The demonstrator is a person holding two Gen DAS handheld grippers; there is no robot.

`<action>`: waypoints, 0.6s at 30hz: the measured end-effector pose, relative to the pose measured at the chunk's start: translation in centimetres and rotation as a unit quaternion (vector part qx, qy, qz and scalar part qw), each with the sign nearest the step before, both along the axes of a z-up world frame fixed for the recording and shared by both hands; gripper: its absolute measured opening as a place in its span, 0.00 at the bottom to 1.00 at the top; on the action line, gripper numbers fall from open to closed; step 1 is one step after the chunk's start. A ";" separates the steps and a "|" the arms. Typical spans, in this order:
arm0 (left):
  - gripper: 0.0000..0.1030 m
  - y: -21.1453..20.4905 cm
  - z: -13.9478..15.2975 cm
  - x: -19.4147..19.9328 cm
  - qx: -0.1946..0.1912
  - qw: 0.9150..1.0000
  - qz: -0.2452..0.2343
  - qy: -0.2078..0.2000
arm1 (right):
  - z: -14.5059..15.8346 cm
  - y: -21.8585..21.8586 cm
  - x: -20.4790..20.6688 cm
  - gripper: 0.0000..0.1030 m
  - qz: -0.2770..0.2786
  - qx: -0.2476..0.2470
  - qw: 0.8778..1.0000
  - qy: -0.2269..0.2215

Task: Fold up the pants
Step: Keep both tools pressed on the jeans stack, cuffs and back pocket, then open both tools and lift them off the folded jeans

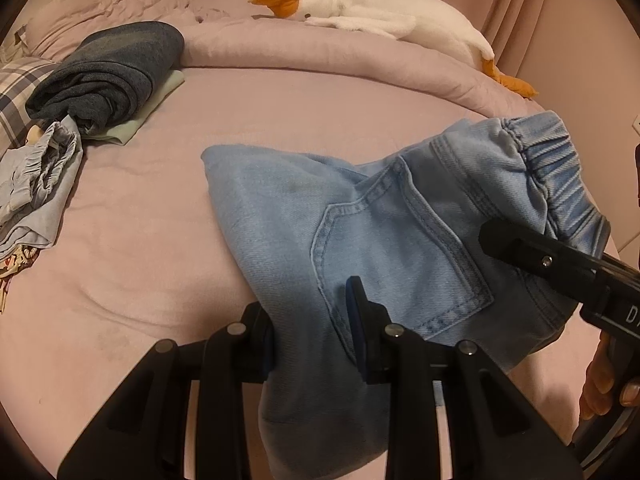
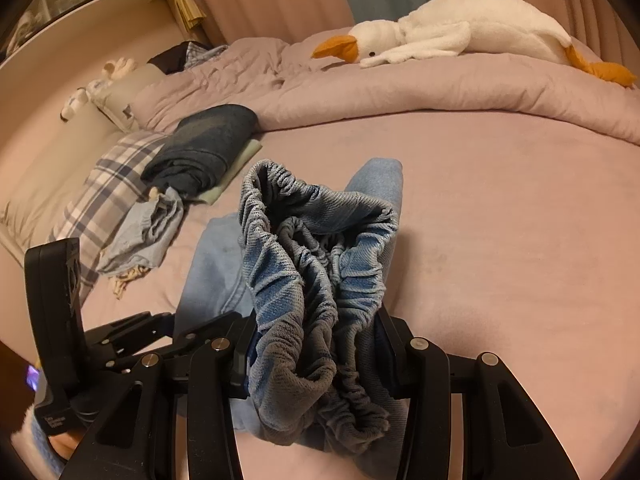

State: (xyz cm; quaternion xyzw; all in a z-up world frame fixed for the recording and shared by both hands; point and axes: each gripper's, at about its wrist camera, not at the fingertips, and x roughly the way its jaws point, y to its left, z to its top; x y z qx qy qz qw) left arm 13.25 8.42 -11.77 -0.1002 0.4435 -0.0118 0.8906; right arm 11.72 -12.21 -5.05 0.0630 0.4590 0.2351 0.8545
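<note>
Pants [image 1: 360,216] in pale blue denim hang partly lifted over the pink bed [image 1: 160,280] in the left wrist view, back pocket facing up, the folded end trailing toward ten o'clock onto the sheet. The left claw [image 1: 312,328] is clamped on a bunch of the leg cloth at six o'clock, and the right claw [image 1: 516,248] comes in from four o'clock to grip below the elastic waistband. To fold well, I judge both grips should travel together and at the same height, so the upper layer lands square on the part already lying flat, seams lined up, before either lets go. A folded dark garment [image 1: 112,72] sits at ten o'clock, well apart, and a plush goose [image 1: 380,12] lies at one o'clock. The pants' lower hem is cut off behind the left claw, and only fingertips of the person's hand [image 1: 608,380] show at the right edge.

From the right wrist view, the right claw [image 2: 316,344] is closed on the gathered waistband [image 2: 312,240], which stands up and blocks most of the pants [image 2: 216,264] behind it. How the legs lie underneath cannot be made out. The left claw [image 2: 132,336] appears at eight o'clock, its tips hidden.
</note>
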 end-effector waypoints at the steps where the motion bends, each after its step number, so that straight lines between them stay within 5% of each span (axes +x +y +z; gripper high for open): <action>1: 0.28 0.1 -0.2 0.1 -0.001 1.000 0.000 0.002 | -0.1 0.0 0.1 0.46 -0.001 0.000 1.000 0.002; 8: 0.30 0.8 -1.0 0.7 -0.001 1.000 0.006 0.015 | -1.2 -0.5 1.1 0.46 0.005 0.008 1.000 0.022; 18: 0.47 0.7 -1.6 0.8 0.011 1.000 0.012 0.020 | -3.7 -2.9 2.2 0.52 -0.031 0.024 0.996 0.074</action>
